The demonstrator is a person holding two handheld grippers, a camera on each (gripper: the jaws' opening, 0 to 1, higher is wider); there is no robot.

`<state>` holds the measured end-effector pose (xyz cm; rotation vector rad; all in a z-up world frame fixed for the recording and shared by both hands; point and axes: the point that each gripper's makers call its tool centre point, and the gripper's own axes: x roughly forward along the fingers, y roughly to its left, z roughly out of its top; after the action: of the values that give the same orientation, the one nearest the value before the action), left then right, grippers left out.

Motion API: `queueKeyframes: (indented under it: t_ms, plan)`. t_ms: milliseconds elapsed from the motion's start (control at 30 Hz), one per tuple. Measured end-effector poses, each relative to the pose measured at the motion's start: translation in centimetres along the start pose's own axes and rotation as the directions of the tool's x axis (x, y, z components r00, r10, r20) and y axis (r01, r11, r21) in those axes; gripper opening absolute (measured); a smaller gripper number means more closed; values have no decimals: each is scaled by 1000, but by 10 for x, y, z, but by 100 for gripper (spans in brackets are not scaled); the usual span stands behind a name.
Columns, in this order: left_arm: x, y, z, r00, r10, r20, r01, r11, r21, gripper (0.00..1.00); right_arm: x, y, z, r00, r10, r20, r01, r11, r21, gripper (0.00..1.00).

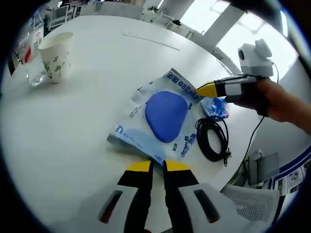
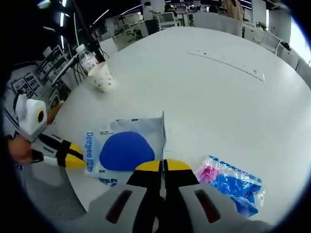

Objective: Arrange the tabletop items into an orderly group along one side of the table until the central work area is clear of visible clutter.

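Pinching the packet (image 1: 165, 119) at opposite edges with my left gripper (image 1: 159, 166) and right gripper (image 2: 163, 165), both clamped on it near the table (image 1: 87, 126) edge, I fear uneven pulling could tear it.

blue-domed packet (image 1: 165, 116) flat mid-table, coiled black cable (image 1: 212, 139) beside — paper cup (image 1: 57, 56) upright
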<state>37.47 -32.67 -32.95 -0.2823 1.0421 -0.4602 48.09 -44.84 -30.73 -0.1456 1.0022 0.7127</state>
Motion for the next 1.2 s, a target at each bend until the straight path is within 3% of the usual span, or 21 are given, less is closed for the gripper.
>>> queueKeyframes:
  t_ms: [300, 533, 700, 900, 1067, 1200]
  plan:
    - [-7, 17, 4, 1000, 20, 7, -20, 1000, -4, 3, -13, 14, -7, 1000, 4, 11, -4, 1000, -7, 0]
    - [-17, 45, 24, 998, 60, 36, -60, 998, -13, 0, -15, 29, -14, 1000, 11, 29, -12, 1000, 24, 0]
    - [-24, 67, 35, 995, 87, 48, -87, 996, -17, 0, -9, 51, -20, 998, 48, 35, -51, 993, 106, 0]
    - [-36, 91, 47, 993, 100, 69, -99, 995, -23, 0, -7, 69, -25, 997, 60, 46, -66, 989, 132, 0]
    - [-42, 97, 42, 993, 90, 78, -86, 995, -54, 6, 0, 69, -38, 998, 45, 33, -49, 986, 159, 0]
    - [-46, 95, 35, 993, 74, 90, -71, 997, -38, 9, -9, 63, -40, 998, 22, 65, -33, 982, 184, 0]
